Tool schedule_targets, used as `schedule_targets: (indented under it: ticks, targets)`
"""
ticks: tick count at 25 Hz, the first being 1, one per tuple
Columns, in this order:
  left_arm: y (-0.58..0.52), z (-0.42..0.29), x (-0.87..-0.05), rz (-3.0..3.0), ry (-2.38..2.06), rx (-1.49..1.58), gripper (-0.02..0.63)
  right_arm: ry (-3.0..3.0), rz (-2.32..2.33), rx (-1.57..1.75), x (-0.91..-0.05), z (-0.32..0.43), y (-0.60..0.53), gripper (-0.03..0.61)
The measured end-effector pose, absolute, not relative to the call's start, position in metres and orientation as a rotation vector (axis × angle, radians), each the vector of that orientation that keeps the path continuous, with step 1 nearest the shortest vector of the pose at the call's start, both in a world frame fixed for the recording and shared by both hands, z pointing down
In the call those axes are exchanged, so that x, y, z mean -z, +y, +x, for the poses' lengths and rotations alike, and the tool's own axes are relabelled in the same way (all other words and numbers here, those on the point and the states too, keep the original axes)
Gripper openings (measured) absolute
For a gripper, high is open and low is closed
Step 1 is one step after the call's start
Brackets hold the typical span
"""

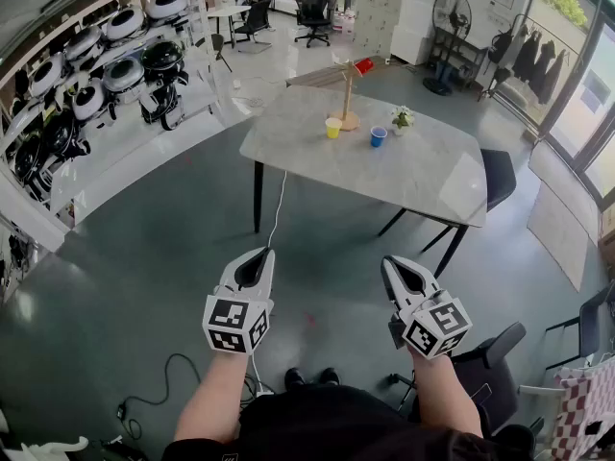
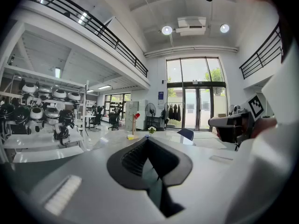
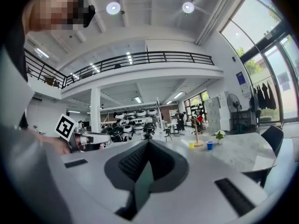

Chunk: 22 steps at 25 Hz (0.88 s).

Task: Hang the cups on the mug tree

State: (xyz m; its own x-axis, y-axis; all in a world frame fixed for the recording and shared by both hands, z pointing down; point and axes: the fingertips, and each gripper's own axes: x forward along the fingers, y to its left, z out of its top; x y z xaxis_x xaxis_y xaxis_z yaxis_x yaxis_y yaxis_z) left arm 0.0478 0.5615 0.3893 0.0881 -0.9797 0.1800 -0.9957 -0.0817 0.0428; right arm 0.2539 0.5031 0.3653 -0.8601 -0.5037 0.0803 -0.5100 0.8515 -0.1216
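- While the person stands well back from the counter (image 1: 432, 176), left tongs (image 1: 262, 254) and right tongs (image 1: 390, 261) are fully closed and empty: likely just carry posture.
- On it, yellow cup (image 1: 332, 128) and blue cup (image 1: 379, 136) stand beside the mug tree (image 1: 346, 89) base, a short lift to the pegs.
- Farther back, red cup (image 1: 363, 65) already hangs on an upper peg.

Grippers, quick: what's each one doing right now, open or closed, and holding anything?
Left gripper: closed, holding nothing.
Right gripper: closed, holding nothing.
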Motion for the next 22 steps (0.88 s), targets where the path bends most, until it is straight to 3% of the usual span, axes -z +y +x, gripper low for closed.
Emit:
schedule_targets:
  ticks: [9, 22]
  targets:
    - [0.552, 0.049, -0.389, 2.193, -2.004, -0.150, 0.009, -2.992, 0.820, -0.222, -0.361, 0.252, 0.494, 0.011]
    - [0.521, 0.080, -0.380, 2.180, -2.040, -0.081, 0.009, -2.954, 0.990, -0.222, -0.361, 0.313, 0.463, 0.012]
